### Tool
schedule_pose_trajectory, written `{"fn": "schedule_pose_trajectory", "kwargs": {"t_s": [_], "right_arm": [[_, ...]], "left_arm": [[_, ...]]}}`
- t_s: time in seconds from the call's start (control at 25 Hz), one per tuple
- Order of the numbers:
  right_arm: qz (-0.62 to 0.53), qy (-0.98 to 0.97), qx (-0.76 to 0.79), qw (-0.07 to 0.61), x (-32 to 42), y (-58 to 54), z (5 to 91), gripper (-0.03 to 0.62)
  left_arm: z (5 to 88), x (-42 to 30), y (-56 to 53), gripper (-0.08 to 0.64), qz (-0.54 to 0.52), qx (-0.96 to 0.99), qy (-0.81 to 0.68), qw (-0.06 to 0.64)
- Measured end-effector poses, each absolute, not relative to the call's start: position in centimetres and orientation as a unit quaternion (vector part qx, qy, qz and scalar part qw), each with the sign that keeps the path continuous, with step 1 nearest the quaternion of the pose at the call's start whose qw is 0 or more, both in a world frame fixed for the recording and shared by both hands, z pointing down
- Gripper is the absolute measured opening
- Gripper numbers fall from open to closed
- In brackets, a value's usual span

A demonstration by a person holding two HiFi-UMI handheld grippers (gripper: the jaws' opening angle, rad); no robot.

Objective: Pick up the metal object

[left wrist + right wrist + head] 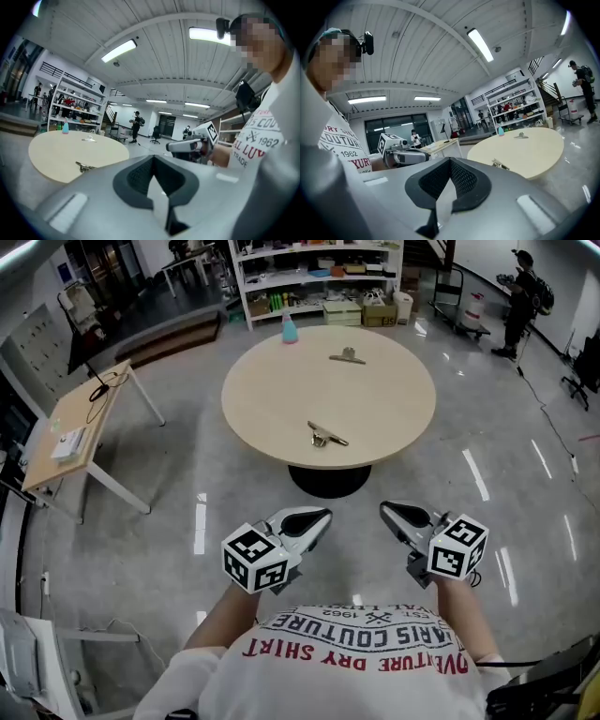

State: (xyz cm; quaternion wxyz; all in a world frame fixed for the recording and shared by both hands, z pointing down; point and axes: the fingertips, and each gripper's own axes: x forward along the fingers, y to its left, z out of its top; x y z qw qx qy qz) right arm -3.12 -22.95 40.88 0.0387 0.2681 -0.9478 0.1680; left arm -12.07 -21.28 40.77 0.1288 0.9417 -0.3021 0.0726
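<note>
Small silvery metal clip [326, 436] on round beige counter [272, 395], seemingly well beyond closed, empty left hand-held gripper [317, 517] and right hand-held gripper [392, 511].

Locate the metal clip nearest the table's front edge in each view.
Head view: metal clip, centre, near round table's front edge.
Left gripper view: lower left, on the table's near edge.
Right gripper view: right of centre, near edge.
Shared landmark: blue bottle at the table's far edge.

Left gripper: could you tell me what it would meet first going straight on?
Likely only floor: the left gripper aims between the round table edge and the right gripper.
</note>
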Motion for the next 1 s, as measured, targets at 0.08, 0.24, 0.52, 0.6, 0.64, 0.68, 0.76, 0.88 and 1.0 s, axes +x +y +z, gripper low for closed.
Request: {"fn": "schedule_pose_trajectory", "kwargs": {"t_s": [0.08, 0.24, 0.52, 0.6, 0.64, 0.68, 0.76, 0.88, 1.0], "right_arm": [[0.161, -0.949, 0.268, 0.033, -3.4, -25.6, 40.1, 0.001], [0.16, -0.952, 0.259, 0.032, -3.7, -29.1, 40.2, 0.001], [0.171, -0.955, 0.238, 0.037, -3.0, -35.9, 41.4, 0.002], [0.183, -0.953, 0.238, 0.037, -2.2, -38.5, 42.3, 0.001], [0.19, -0.952, 0.238, 0.037, -1.8, -39.9, 42.7, 0.002], [0.199, -0.95, 0.238, 0.037, -1.5, -41.0, 43.3, 0.001], [0.214, -0.947, 0.234, 0.041, -1.1, -42.9, 44.6, 0.001], [0.225, -0.946, 0.229, 0.051, -0.4, -45.4, 45.9, 0.002], [0.232, -0.944, 0.229, 0.055, 0.4, -47.9, 46.7, 0.001]], "left_arm": [[40.3, -12.3, -23.8, 0.003, 0.077, 0.942, -0.302, 0.121], [40.4, -11.9, -27.3, 0.003, 0.079, 0.942, -0.307, 0.112], [41.4, -11.4, -33.7, 0.003, 0.082, 0.931, -0.333, 0.123], [42.1, -11.1, -36.3, 0.003, 0.081, 0.927, -0.343, 0.13], [42.6, -10.9, -37.5, 0.003, 0.083, 0.925, -0.347, 0.133], [43.3, -10.8, -38.6, 0.003, 0.089, 0.922, -0.352, 0.136], [45.0, -10.8, -40.7, 0.005, 0.107, 0.914, -0.364, 0.143], [47.7, -11.5, -44.5, 0.054, 0.125, 0.898, -0.391, 0.156], [50.4, -12.7, -48.8, 0.138, 0.162, 0.879, -0.424, 0.146]]}}
